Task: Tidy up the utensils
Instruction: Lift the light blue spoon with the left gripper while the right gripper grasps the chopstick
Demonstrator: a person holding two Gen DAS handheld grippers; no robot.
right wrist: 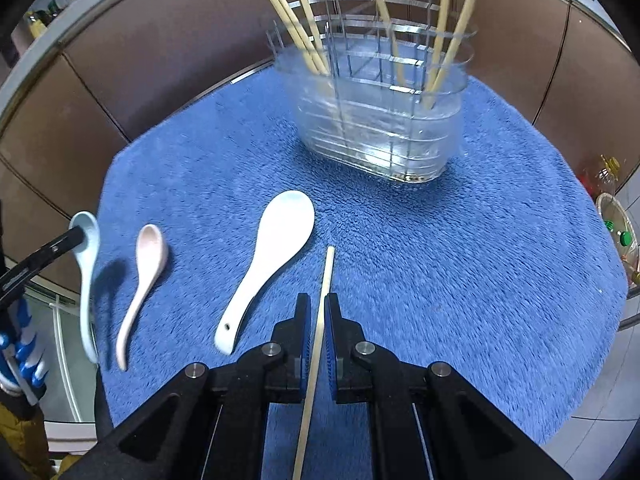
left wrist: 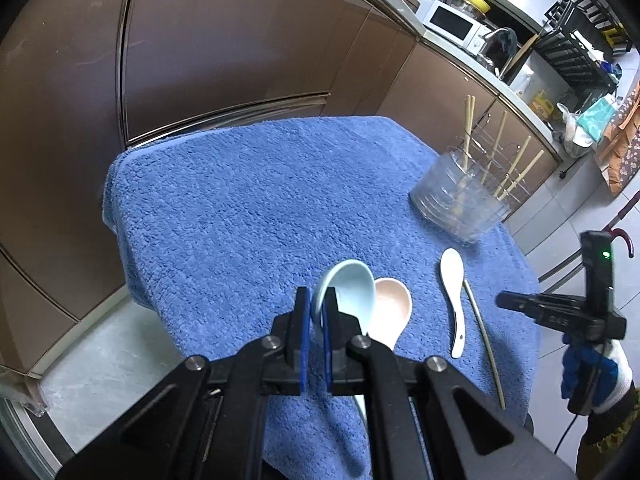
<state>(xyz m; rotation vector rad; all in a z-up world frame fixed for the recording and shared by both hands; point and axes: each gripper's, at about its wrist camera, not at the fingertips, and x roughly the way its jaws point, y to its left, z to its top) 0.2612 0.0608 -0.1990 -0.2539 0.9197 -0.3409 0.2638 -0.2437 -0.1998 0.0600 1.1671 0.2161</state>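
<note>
- Nearest in the left wrist view, the left gripper [left wrist: 316,312] has its fingers pressed together on the rim of the pale blue spoon's [left wrist: 352,292] bowl, pinching it; the spoon hangs tilted, its handle trailing down toward the camera, and it casts a shadow on the towel in the right wrist view.
- Nearest in the right wrist view, the right gripper [right wrist: 318,320] is closed on a single chopstick [right wrist: 325,280], which runs straight up between the blue pads, its tip reaching past the fingertips.
- Under both lies a blue towel [left wrist: 248,200] covering a small table.
- Just beside the blue spoon, a pink spoon [left wrist: 390,308] lies on the towel, bowl pointing away.
- Further right, a white spoon [left wrist: 454,292] lies flat, its handle with a small hole toward the near edge; the chopstick sits just beside it.
- At the towel's right edge a gloved hand [left wrist: 588,376], blue and white, bears the right gripper.
- Beyond the spoons, near the towel's far right, stands a clear utensil holder [left wrist: 460,196] with wire dividers; several chopsticks [left wrist: 496,148] stand leaning in it, some in the left compartment, others to the right.
- Behind the table run brown cabinet doors [left wrist: 224,40].
- Farthest, a counter with a white microwave [left wrist: 454,24] and a black dish rack [left wrist: 576,44].
</note>
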